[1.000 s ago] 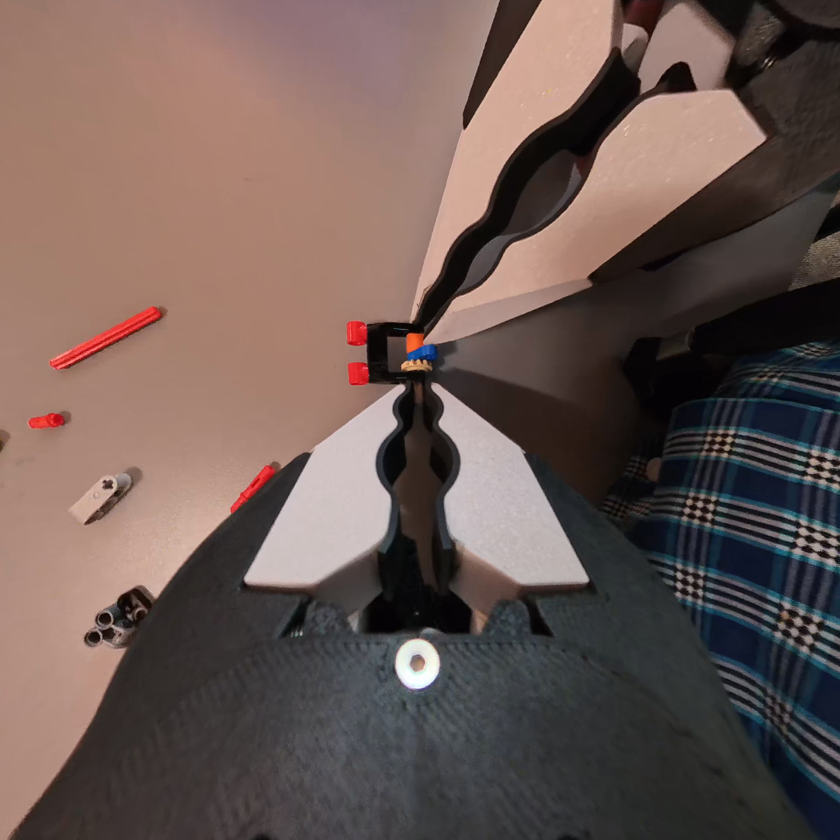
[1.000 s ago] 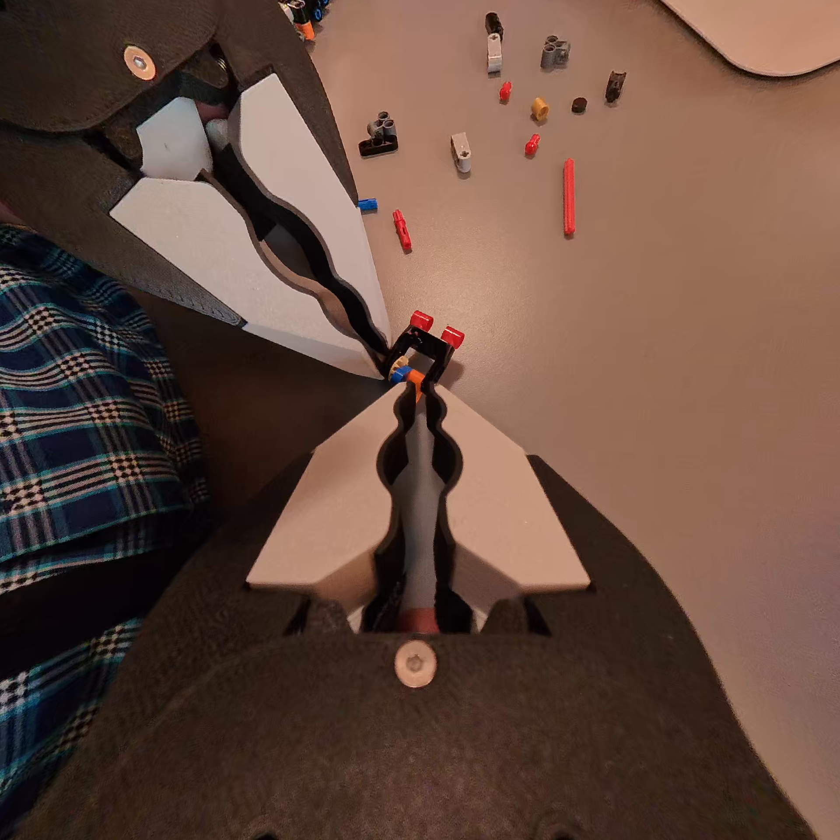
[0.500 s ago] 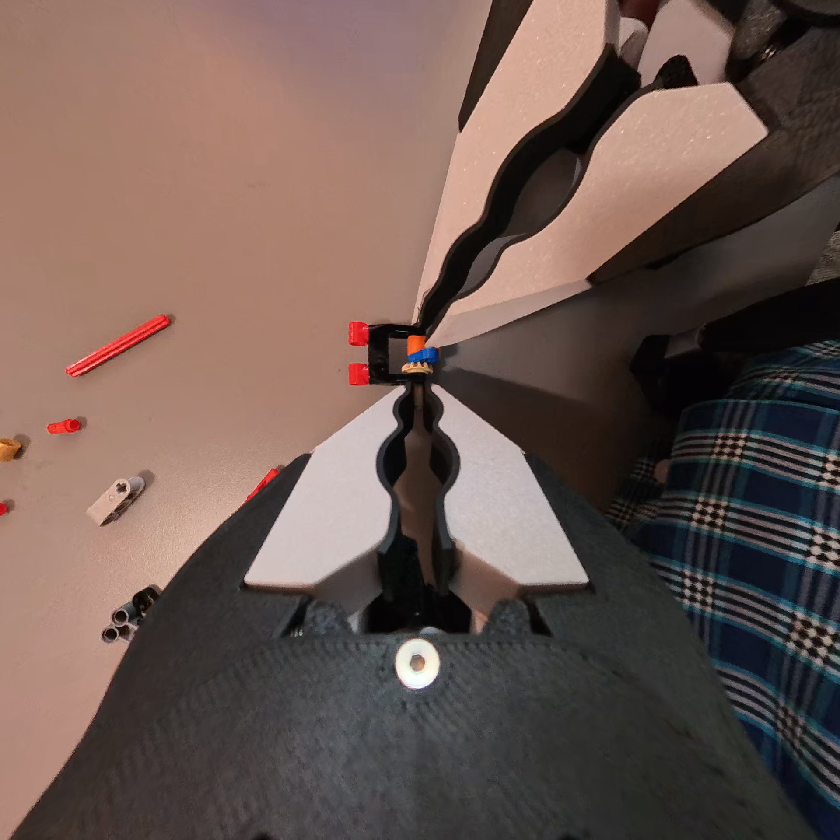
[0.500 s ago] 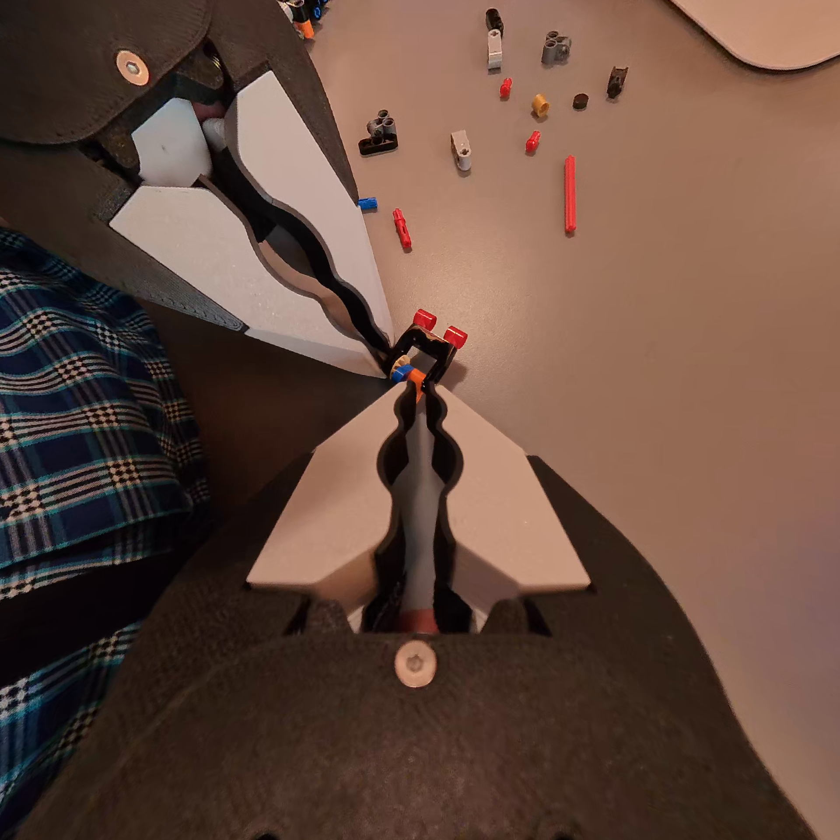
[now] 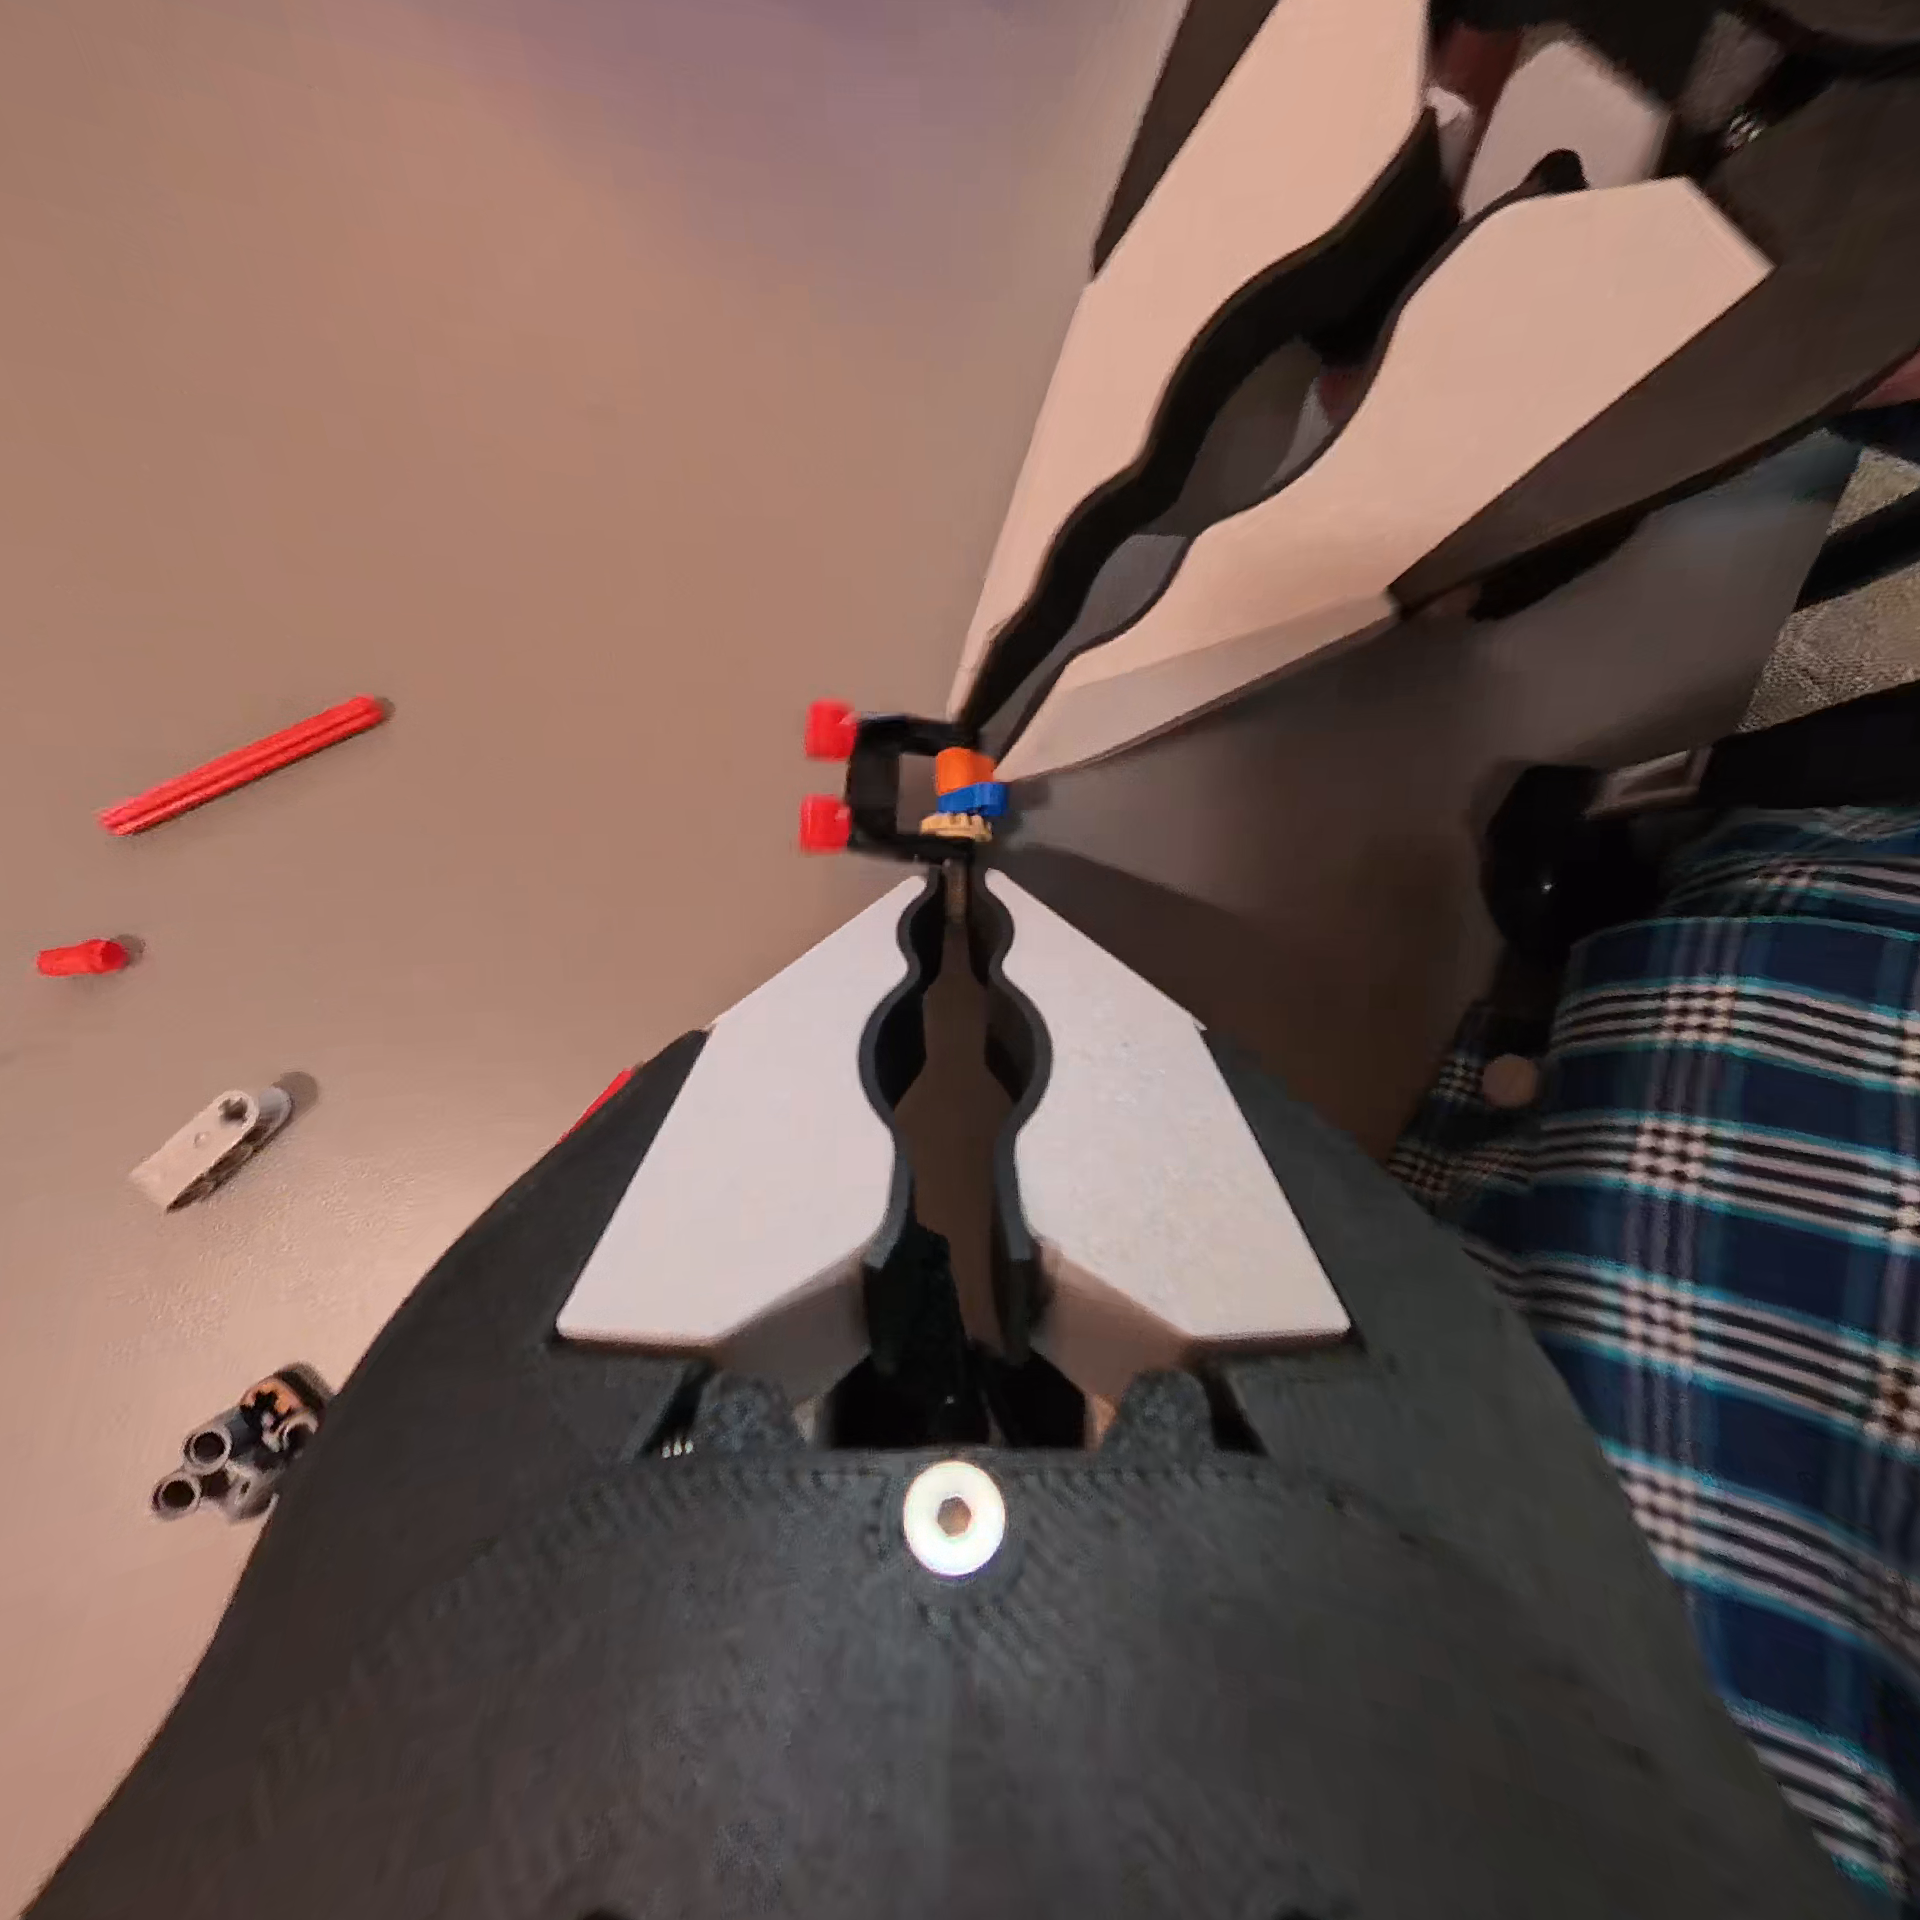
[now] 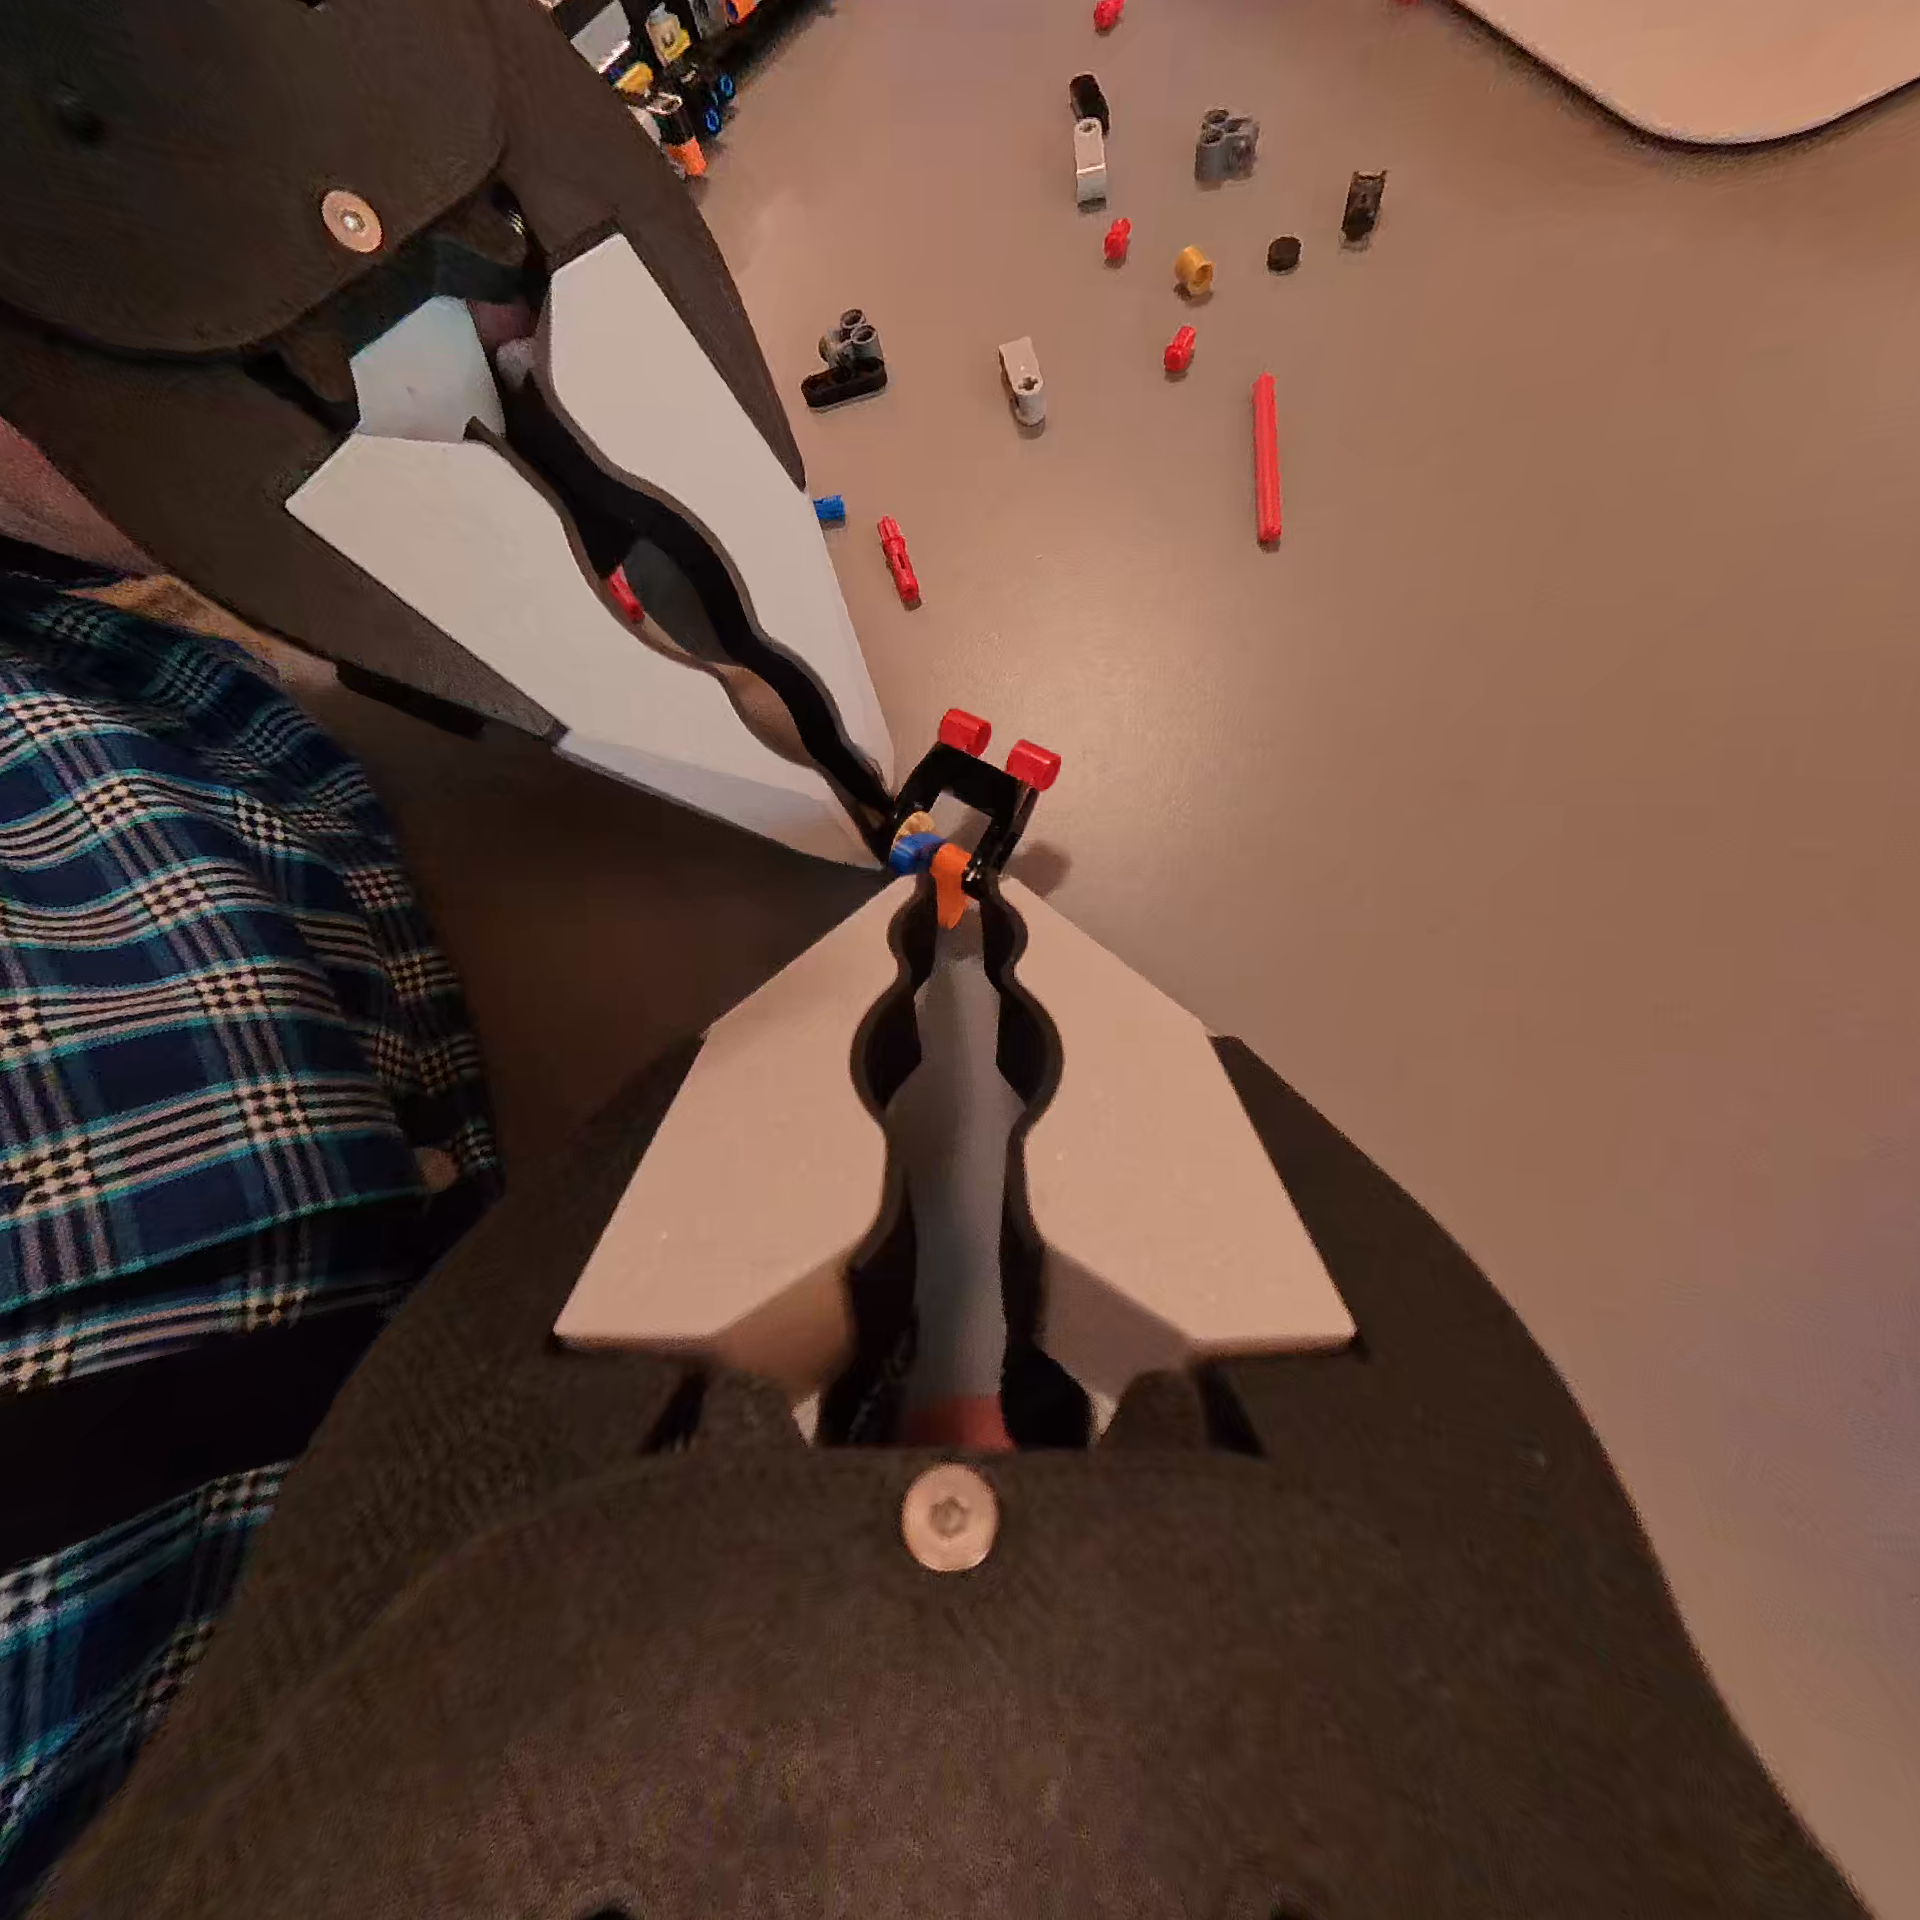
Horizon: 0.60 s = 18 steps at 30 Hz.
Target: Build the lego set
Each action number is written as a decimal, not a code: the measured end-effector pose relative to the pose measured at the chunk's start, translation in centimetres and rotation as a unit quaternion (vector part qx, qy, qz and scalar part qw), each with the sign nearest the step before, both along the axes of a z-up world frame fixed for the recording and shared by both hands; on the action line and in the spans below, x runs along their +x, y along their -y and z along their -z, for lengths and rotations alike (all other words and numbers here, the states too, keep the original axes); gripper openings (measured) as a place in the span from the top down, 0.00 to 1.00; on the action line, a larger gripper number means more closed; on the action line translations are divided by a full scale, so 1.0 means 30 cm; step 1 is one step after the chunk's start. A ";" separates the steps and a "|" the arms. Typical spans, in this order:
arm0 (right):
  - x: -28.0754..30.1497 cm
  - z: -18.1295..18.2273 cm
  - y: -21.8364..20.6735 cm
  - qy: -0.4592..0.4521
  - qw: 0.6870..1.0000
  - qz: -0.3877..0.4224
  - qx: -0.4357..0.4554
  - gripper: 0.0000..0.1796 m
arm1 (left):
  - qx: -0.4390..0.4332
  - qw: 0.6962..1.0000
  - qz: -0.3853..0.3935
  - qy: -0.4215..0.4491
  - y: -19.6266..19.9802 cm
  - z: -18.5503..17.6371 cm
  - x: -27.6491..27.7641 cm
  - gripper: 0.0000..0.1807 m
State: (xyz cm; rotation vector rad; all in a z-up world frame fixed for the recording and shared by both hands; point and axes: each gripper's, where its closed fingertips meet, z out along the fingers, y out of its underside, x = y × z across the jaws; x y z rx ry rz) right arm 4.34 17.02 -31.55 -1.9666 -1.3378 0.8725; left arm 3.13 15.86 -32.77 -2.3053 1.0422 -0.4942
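now lego assembly (image 5: 914,779) pinched between both claw tips

Assembly (image 5: 906,781): small black U-shaped frame with two red pins (image 5: 828,776) at its closed end; an orange bush (image 6: 950,864), a blue piece (image 6: 910,854) and a tan gear (image 5: 954,825) sit in line across its open end.
Pose: held off the surface, pinched at the open end from both sides.
Loose parts: long red axle (image 6: 1265,457), short red pins, grey connectors (image 6: 1023,380), a yellow bush (image 6: 1193,268) and black pieces lie scattered on the surface, well apart from the assembly.

Plain beige tabletop (image 6: 1558,935), warm light
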 end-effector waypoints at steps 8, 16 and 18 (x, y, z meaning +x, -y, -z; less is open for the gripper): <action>0.002 0.003 0.008 0.000 1.000 -0.007 -0.007 0.99 | -0.003 1.000 -0.011 0.021 0.008 -0.015 -0.030 0.94; -0.002 0.017 -0.033 0.009 1.000 -0.012 -0.023 0.99 | -0.004 1.000 -0.024 0.010 0.025 0.004 -0.039 0.96; -0.008 0.020 -0.036 0.012 0.999 -0.019 -0.028 1.00 | 0.001 1.000 -0.022 0.003 0.025 0.006 -0.036 0.98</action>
